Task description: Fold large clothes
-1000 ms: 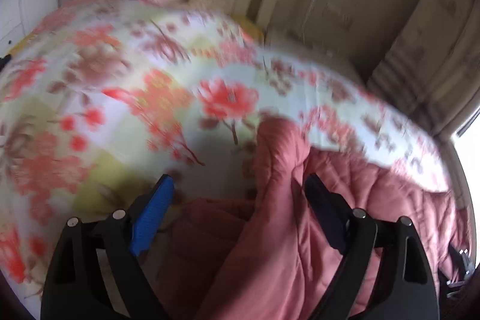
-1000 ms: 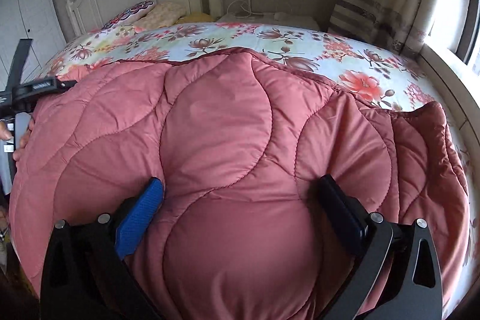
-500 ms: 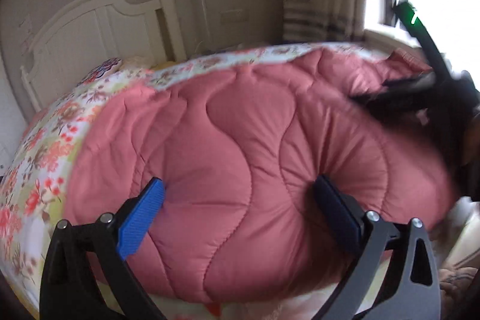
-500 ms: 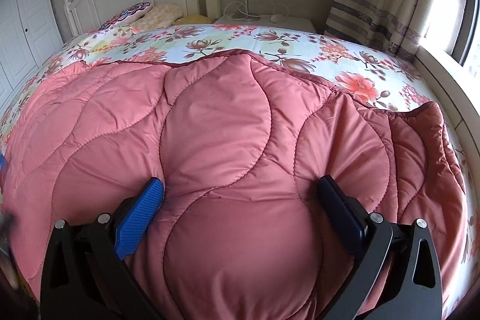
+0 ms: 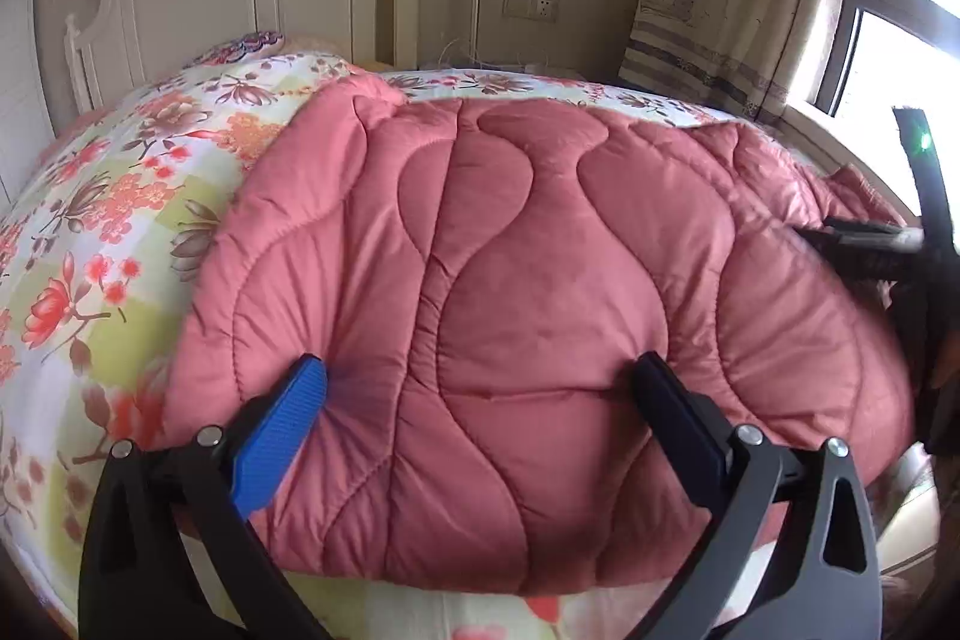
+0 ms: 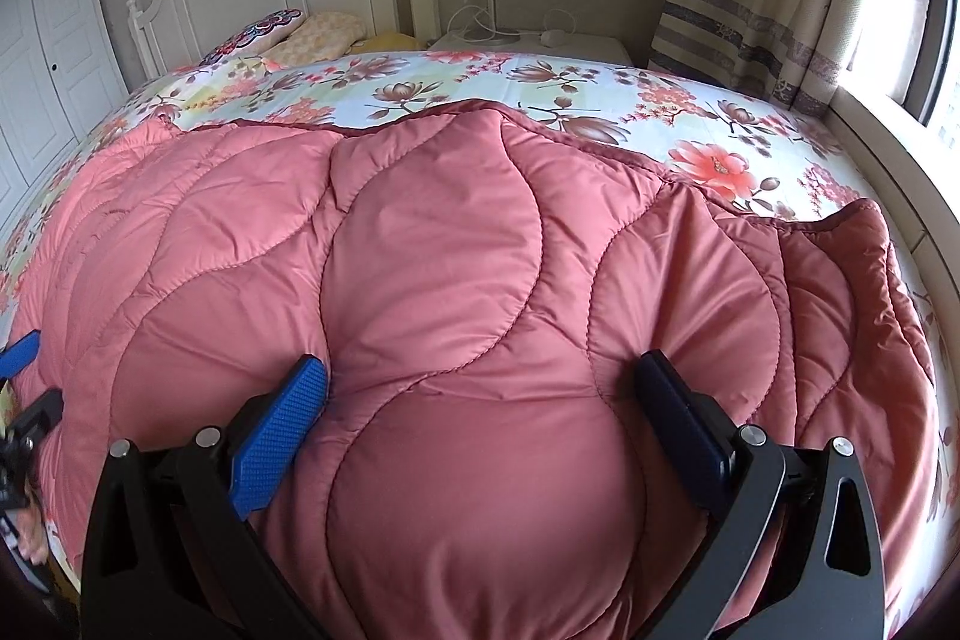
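- my left gripper (image 5: 480, 388) has swung round from the quilt's left edge over the flowered sheet; a second ago its view was sheet and a bunched pink fold, now it looks squarely at the pink quilt (image 5: 510, 280). its fingers stand spread wide, quilt bulging between them, not pinched.
- my right gripper (image 6: 480, 388) has not shifted; its fingers are likewise spread, with a puffed panel of quilt between them, seemingly pressing down rather than gripping.
- meaning, i judge: one fold is laid and let go, and both tools are lined up along the near edge for the next fold.
- the quilt lies doubled on the floral sheet (image 5: 108, 232), toward the foot of the bed.
- hidden: the near hem drops below both views, so i can't tell how neatly the layers stack; the right gripper shows blurred at the left view's right edge.
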### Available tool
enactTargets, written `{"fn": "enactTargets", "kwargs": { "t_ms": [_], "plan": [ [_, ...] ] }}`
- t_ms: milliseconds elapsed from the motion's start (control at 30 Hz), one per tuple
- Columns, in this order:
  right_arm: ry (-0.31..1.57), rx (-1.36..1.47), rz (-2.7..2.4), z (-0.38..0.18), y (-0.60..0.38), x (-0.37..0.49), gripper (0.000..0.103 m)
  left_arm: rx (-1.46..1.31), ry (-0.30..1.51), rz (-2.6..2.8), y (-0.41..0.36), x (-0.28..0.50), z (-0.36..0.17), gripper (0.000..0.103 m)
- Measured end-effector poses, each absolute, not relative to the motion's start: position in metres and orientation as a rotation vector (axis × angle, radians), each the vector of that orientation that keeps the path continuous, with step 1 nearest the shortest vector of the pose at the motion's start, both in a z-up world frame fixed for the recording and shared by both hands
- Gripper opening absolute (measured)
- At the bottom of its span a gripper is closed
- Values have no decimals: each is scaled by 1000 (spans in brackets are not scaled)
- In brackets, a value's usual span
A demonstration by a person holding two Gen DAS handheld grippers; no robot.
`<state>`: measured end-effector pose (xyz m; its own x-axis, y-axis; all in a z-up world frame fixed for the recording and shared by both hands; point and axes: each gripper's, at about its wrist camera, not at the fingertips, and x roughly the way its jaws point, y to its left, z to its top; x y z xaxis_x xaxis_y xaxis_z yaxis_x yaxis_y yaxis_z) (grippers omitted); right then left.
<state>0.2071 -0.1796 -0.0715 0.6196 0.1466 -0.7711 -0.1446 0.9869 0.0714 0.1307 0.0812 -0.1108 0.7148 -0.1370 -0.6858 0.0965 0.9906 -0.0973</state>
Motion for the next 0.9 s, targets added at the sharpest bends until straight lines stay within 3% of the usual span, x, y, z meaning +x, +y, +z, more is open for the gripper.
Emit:
{"fn": "enactTargets", "kwargs": {
  "t_ms": [267,400,500,700,800,900],
  "plan": [
    [887,3,168,-72,-180,207,99,120,686,-45,66,193,-70,100],
    [888,3,169,-71,-180,207,99,210,742,12,63,255,-87,101],
    [887,8,171,-71,-180,207,99,121,861,-47,74,282,-115,101],
    [870,58,182,-58,-184,198,98,146,879,-34,78,284,-120,101],
    [773,91,348,-29,-170,167,98,152,883,-31,75,285,-121,101],
    [737,-71,443,-16,-132,136,98,148,882,-32,75,284,-121,101]
  ]
}}
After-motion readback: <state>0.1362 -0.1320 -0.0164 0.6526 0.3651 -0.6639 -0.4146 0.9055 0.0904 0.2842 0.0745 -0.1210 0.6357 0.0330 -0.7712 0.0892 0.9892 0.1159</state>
